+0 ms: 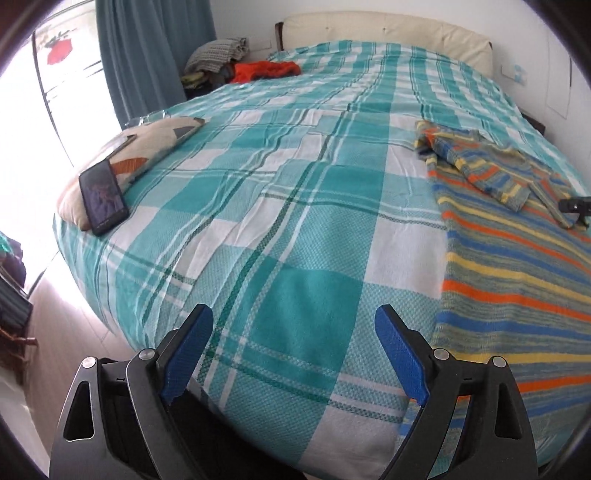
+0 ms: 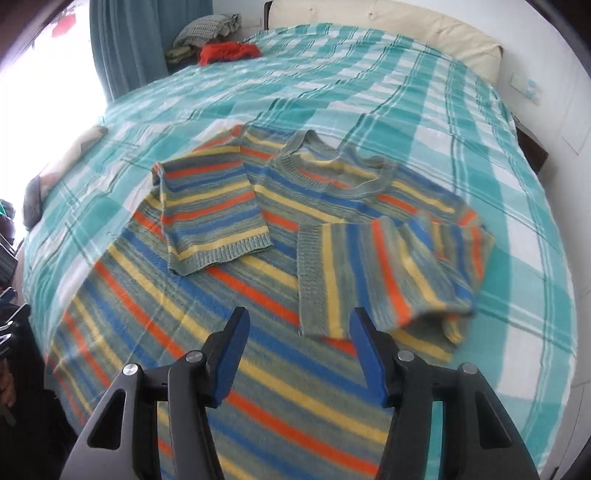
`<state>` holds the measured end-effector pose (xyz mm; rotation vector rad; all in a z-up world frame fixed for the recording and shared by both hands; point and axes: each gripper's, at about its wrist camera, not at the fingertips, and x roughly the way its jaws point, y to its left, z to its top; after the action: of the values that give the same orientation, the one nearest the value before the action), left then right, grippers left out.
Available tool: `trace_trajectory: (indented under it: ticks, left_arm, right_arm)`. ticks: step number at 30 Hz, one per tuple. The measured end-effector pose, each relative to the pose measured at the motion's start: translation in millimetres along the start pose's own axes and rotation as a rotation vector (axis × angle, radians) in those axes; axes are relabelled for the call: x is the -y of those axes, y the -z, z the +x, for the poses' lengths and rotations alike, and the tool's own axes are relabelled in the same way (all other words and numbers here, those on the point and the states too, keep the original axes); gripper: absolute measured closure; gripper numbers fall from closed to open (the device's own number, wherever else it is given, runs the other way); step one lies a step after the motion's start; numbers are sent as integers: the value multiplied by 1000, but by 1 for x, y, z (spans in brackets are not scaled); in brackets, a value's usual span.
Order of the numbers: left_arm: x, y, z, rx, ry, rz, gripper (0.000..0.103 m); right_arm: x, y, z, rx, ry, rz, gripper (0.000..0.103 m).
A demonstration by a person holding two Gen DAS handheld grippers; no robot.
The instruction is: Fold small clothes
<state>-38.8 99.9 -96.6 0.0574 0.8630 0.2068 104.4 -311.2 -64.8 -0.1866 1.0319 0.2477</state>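
Observation:
A small striped knit sweater (image 2: 280,236) in blue, yellow, orange and grey-green lies flat on the bed, both sleeves folded in over its chest. It also shows at the right in the left wrist view (image 1: 517,266). My right gripper (image 2: 297,325) is open and empty, just above the sweater's body, near the cuff of the right sleeve (image 2: 373,273). My left gripper (image 1: 293,321) is open and empty over the bare bedspread, left of the sweater's lower edge. A dark tip of the right gripper (image 1: 576,206) shows at the right edge of the left wrist view.
The bed has a teal and white plaid bedspread (image 1: 280,192). A phone (image 1: 103,199) leans on a pillow (image 1: 140,151) at the left edge. An orange garment (image 1: 266,70) and a pile of clothes (image 1: 218,51) lie at the far left corner. A cream headboard (image 1: 388,33) stands behind.

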Motion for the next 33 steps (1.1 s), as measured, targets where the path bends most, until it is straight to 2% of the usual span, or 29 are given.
trace_trajectory:
  ticks: [3, 4, 5, 6, 7, 11, 14, 17, 20, 22, 25, 27, 30, 33]
  left_arm:
    - [8, 2, 4, -18, -9, 38, 12]
    - [11, 3, 6, -24, -13, 52, 12]
    - [13, 3, 7, -26, -16, 62, 12]
    - [15, 3, 8, -27, -19, 69, 12]
    - [17, 3, 8, -27, -19, 73, 12]
    - [19, 3, 10, -38, -9, 70, 12]
    - [17, 4, 13, -56, 1, 53, 12]
    - [14, 4, 16, -76, 7, 22, 12]
    - [11, 5, 21, -100, 10, -8, 12]
    - [8, 6, 22, -109, 10, -28, 12]
    - [5, 8, 21, -113, 6, -44, 12]
    - [3, 9, 20, -112, 1, -46, 12]
    - [4, 9, 21, -114, -7, -39, 12]
    - [7, 9, 23, -117, -15, -24, 12]
  right_arm:
    - [-1, -7, 48, -45, 11, 42, 51]
    - [3, -5, 60, -68, 18, 68, 54]
    - [10, -4, 64, -64, 14, 102, 65]
    - [18, -2, 60, -49, 19, 138, 96]
    - [30, -2, 52, -33, 22, 186, 100]
    - [110, 12, -21, 125, 7, 427, 101]
    - [189, 50, -78, 198, 52, 624, 101]
    - [256, 102, -111, 215, 104, 807, 100]
    - [300, 157, -114, 202, 101, 987, 100]
    - [316, 191, -105, 210, 48, 1120, 100]
    - [323, 230, -90, 276, -54, 1255, 100]
    - [323, 246, -81, 334, -115, 1319, 94]
    - [323, 260, -71, 395, -192, 1384, 90]
    - [320, 260, -66, 415, -245, 1367, 90]
